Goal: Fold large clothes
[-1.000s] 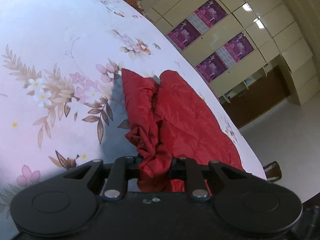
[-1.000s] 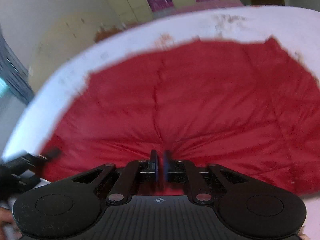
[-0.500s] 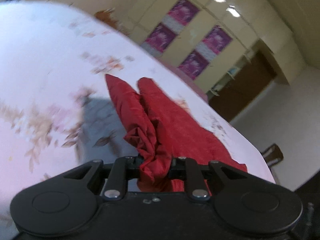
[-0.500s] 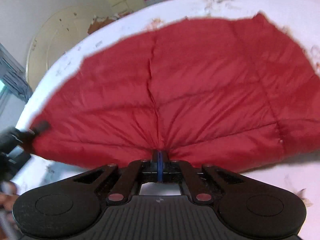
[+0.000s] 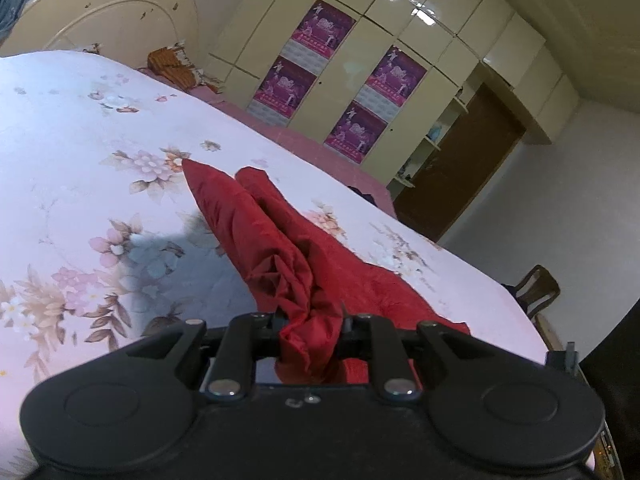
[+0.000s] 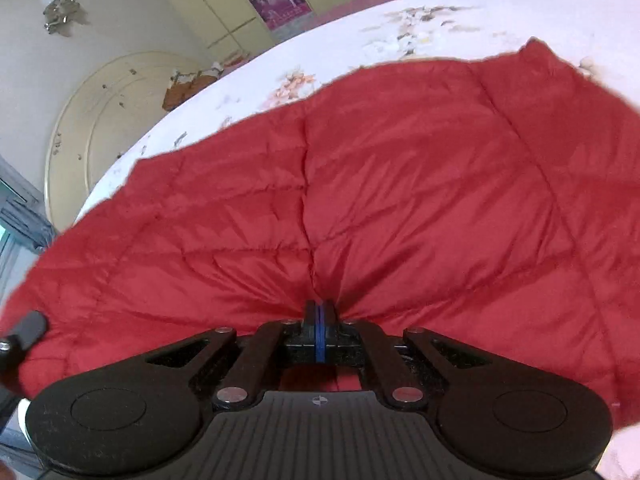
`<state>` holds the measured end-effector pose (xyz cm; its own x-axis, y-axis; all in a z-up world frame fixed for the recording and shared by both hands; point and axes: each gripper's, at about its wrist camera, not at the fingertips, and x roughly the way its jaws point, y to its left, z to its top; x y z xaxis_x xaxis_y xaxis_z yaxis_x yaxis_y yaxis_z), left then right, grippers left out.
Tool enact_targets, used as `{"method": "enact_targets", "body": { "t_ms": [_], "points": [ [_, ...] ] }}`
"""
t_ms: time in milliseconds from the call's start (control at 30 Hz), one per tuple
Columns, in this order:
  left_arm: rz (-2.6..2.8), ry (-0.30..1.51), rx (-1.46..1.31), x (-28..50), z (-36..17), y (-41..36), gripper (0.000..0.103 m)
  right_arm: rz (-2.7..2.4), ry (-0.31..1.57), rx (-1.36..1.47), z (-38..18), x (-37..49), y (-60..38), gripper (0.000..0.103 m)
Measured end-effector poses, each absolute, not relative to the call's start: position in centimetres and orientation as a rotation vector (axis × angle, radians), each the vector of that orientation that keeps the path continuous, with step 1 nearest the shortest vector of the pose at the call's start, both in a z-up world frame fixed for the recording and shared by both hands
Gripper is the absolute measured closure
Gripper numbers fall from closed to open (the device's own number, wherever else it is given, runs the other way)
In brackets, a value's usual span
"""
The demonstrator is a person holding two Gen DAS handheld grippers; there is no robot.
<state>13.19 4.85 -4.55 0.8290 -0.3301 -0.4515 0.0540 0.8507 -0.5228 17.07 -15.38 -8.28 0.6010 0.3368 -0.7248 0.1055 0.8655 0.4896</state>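
pinching red quilted garment (image 6: 360,200) edge: left claw (image 5: 310,328), right claw (image 6: 319,320); fabric fans ahead.

text: none I can read | purple posters (image 5: 325,32) on my wardrobe doors (image 5: 352,68): print too small and blurred | right-wrist view: posters (image 6: 276,0) cut off, no legible lettering | no labels, brands or numbers seen
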Motion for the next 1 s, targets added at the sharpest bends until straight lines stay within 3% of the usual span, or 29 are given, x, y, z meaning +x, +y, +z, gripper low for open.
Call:
{"method": "enact_targets", "body": {
  "t_ms": [200,367,667,1000],
  "points": [
    [-0.239,0.564,-0.527,13.5,-3.6,4.6,0.085,0.174,0.922,0.524,-5.0,12.8,-15.7,0.103],
    [-0.303,0.551,-0.46,13.2,-2.1,2.2,0.085,0.179,0.991,0.508,-8.4,12.5,-14.7,0.103],
    [-0.414,0.499,-0.316,13.2,0.3,-6.3,0.085,0.285,1.005,0.66,-9.9,12.4,-18.0,0.103],
    [-0.441,0.58,-0.2,15.0,-1.0,-17.2,0.086,0.14,0.78,0.764,-6.0,7.7,-34.7,0.103]
  ]
}}
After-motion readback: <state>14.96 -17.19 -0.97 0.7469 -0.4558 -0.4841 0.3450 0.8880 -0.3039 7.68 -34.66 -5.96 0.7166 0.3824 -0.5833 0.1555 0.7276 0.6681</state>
